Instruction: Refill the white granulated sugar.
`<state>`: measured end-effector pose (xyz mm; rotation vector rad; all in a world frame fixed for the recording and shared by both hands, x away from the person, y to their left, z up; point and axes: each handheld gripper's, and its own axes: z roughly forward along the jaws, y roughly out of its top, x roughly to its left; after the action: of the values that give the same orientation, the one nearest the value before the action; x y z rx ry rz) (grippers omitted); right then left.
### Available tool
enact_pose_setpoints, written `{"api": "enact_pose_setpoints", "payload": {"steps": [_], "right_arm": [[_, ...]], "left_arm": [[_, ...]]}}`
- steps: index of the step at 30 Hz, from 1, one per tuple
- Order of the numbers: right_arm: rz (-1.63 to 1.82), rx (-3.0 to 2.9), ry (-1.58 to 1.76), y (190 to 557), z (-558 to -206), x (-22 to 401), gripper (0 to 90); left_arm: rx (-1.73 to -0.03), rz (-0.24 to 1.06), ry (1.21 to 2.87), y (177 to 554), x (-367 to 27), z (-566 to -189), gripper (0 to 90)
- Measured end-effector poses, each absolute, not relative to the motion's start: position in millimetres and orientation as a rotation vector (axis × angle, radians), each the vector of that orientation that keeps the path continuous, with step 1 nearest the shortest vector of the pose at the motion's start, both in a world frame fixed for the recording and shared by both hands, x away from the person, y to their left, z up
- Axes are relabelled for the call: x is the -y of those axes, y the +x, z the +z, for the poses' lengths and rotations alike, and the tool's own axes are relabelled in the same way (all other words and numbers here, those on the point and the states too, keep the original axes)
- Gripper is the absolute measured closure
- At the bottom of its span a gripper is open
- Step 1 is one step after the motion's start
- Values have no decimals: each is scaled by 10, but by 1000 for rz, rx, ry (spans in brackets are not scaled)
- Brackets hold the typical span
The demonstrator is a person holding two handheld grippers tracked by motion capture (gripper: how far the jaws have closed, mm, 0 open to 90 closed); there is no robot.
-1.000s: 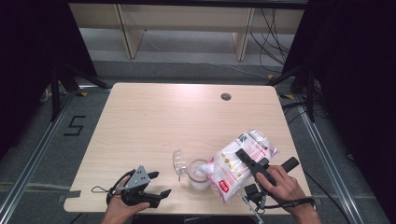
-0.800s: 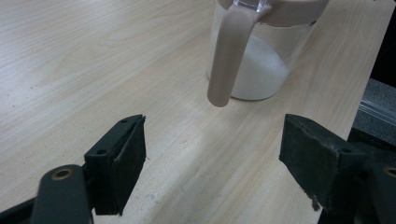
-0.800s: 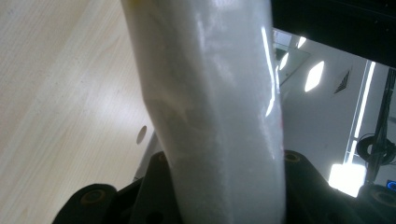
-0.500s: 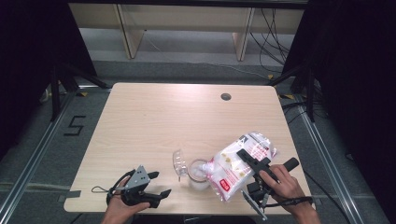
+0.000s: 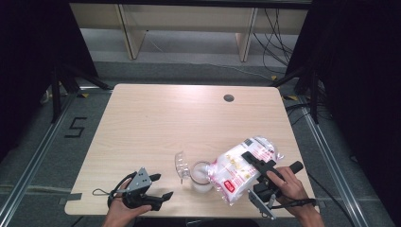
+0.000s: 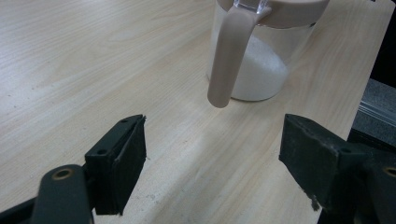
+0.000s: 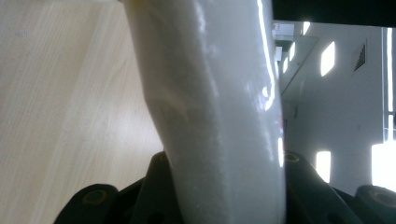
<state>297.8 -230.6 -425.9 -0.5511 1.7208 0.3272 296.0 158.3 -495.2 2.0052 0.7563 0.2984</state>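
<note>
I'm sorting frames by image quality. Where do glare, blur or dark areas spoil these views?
Right gripper view: the bag sits so close it is soft, with bright glare streaks down its side. Left gripper view: the jar is fairly sharp, cropped at the top; the left gripper casts a soft shadow. High view: the table is evenly lit, its surroundings dark.

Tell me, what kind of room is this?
Probably a lab or test room, not a kitchen: a bare desk stands between black curtains, with loose cables and a taped number on the floor.
</note>
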Motion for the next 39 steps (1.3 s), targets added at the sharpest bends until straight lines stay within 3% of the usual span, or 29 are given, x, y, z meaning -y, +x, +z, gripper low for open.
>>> {"api": "enact_pose_setpoints", "payload": {"steps": [26, 39], "right_arm": [[598, -1860, -407, 3149, -4400, 2342, 747], [874, -1985, -80, 3277, -4507, 2428, 756]], "left_arm": [[-765, 282, 1989, 2952, -1570, -4953, 225], [-750, 286, 1995, 2956, -1571, -4959, 231]]}}
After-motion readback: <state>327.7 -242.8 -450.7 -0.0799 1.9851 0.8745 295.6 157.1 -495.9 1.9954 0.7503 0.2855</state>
